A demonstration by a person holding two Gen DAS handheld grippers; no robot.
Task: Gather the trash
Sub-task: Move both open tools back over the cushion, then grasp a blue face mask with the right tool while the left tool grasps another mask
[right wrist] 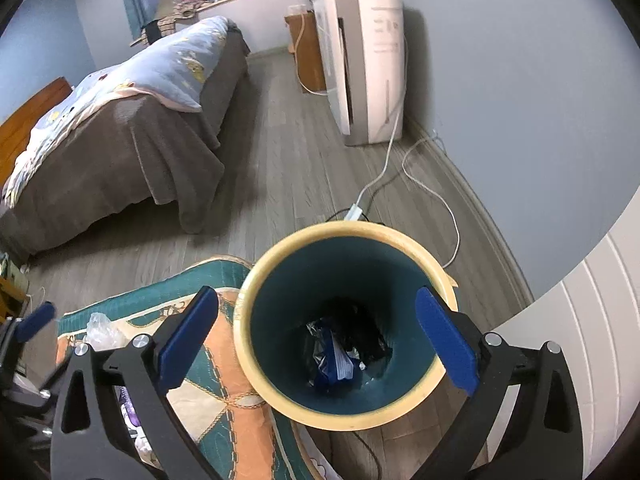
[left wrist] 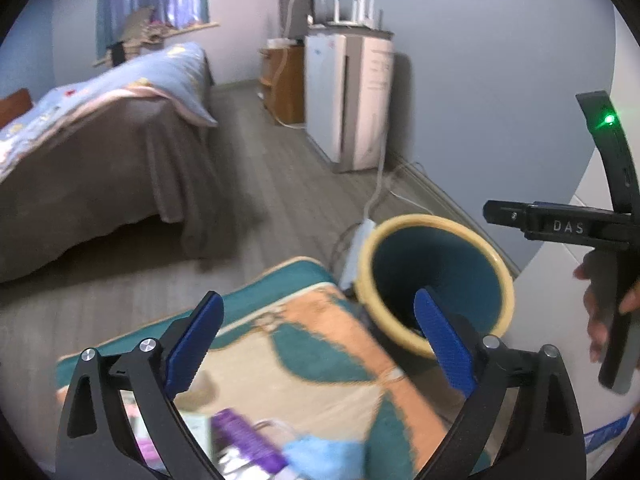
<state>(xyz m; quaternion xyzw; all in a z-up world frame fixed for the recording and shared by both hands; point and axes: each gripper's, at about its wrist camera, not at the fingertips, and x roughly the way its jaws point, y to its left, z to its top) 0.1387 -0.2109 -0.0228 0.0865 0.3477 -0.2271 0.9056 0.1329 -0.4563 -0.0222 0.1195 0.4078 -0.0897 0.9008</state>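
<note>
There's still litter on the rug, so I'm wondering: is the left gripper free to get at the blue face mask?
Probably yes: the left gripper is open and empty, and the blue face mask lies uncovered on the rug just below it.

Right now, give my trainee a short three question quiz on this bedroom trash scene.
1. True or false: the right hand-held gripper is clamped on a wrapper.
2. Where is the bin? A) on the bed B) on the floor beside the rug C) on the white appliance
3. Name one item lying on the rug below the left hand-held gripper.

Key: 1 false, it is open and empty. 2 B. 3 the light blue face mask or the purple wrapper.
</note>
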